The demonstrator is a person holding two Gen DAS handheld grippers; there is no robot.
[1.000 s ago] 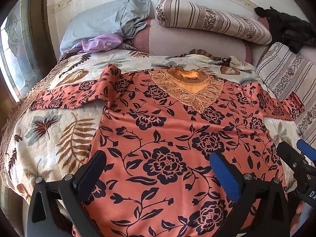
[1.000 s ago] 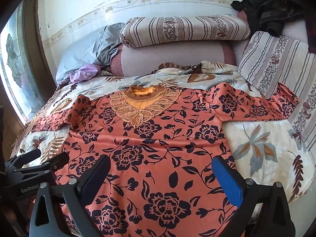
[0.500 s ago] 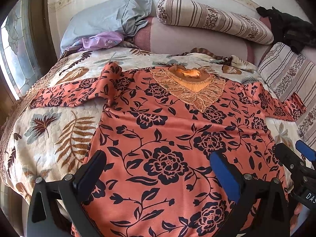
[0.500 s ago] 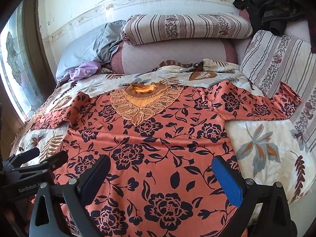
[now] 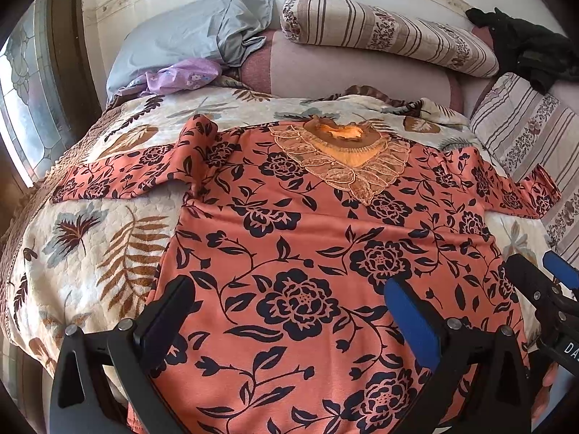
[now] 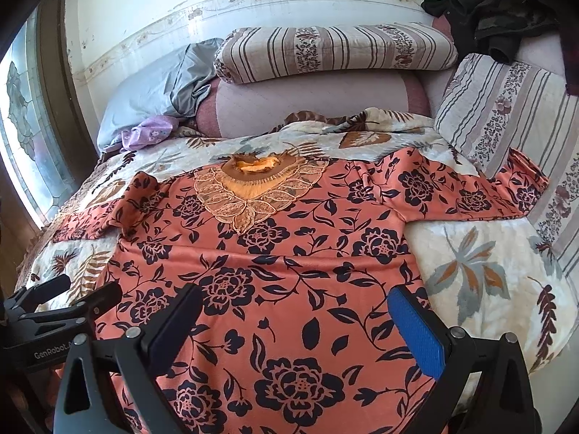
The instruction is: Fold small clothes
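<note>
Garment (image 5: 289,238) lay spread flat across frame centre, unfolded; left gripper (image 5: 289,311) and right gripper (image 6: 296,320) hovered released, next needing a hem or sleeve grasp.

My left gripper (image 5: 289,300) is a black plastic frame with two long paddle fingers: the one on the left (image 5: 170,311) faced in black, the one on the right (image 5: 409,311) faced in bright blue with a fine ribbed texture. Round silver screw heads sit at the pivots, and the triangular arms behind them have cut-out slots. My right gripper (image 6: 296,311) is built the same way, black pad (image 6: 177,322) on the left and blue pad (image 6: 416,329) on the right. From the right wrist camera I can read white lettering, "GenRobot", on the left unit's side (the end of the word is cut off).
</note>
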